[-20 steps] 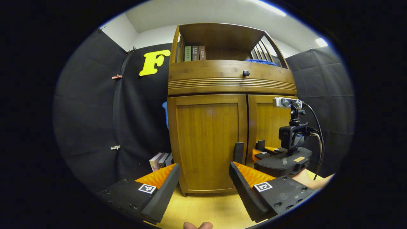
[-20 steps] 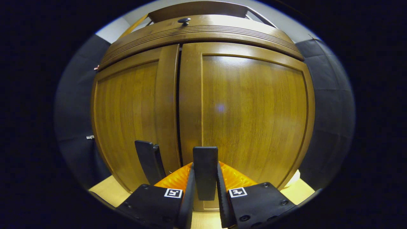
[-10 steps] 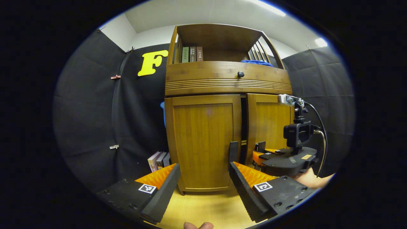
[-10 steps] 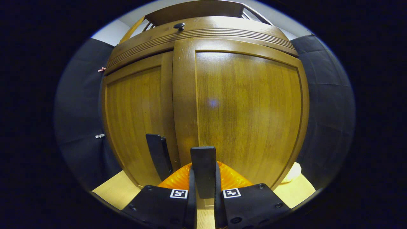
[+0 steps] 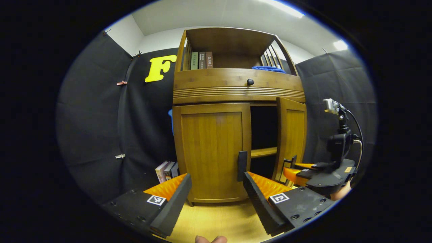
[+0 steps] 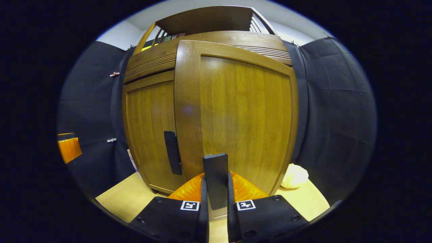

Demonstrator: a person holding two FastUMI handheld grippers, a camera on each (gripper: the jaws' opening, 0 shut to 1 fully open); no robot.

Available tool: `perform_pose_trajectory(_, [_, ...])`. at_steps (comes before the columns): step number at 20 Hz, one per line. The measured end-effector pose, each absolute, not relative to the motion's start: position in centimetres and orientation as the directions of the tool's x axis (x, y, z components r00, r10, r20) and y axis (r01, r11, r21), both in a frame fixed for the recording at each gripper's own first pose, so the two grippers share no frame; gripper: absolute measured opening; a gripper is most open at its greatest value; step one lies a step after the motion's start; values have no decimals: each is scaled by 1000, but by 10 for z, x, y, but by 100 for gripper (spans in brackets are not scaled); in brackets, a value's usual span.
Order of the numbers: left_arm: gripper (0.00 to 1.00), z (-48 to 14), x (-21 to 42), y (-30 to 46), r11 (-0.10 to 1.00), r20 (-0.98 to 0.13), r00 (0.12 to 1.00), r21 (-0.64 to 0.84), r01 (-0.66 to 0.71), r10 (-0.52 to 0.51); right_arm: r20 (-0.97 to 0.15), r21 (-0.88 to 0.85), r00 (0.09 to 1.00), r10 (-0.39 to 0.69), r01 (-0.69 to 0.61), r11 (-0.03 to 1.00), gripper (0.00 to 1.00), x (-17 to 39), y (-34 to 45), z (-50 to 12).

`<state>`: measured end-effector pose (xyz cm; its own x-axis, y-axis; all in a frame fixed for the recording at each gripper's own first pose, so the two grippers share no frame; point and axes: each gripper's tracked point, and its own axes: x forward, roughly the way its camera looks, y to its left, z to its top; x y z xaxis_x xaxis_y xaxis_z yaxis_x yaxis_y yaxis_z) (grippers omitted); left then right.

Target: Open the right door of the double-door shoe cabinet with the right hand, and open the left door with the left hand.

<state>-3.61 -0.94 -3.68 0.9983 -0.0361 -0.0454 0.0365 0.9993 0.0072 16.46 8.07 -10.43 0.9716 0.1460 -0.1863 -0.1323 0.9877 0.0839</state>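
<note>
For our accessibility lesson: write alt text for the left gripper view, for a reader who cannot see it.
A wooden shoe cabinet stands ahead, its right door swung partly open by the right gripper clamped on its handle, its left door shut. The left gripper is open in front of the left door's black handle.

Black cloth walls (image 5: 94, 111), pale wood floor (image 5: 216, 222) (ceiling striplights (image 5: 285, 7)).

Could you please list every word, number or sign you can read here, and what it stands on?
Books on the cabinet's top shelf: spine lettering too small to read.
Square markers on the open left tool: black-and-white patterns, no words.
Yellow sticker on the right tool, which grips the handle: too blurred to read.
Cabinet doors: no text.
</note>
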Motion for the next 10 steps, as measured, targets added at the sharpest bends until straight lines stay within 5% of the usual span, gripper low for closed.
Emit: perform_pose_trajectory(10, [96, -42, -33, -28, 997, -55, 996, -33, 74, -76, -208, 99, 974, 86, -67, 993, 25, 165, 76, -103])
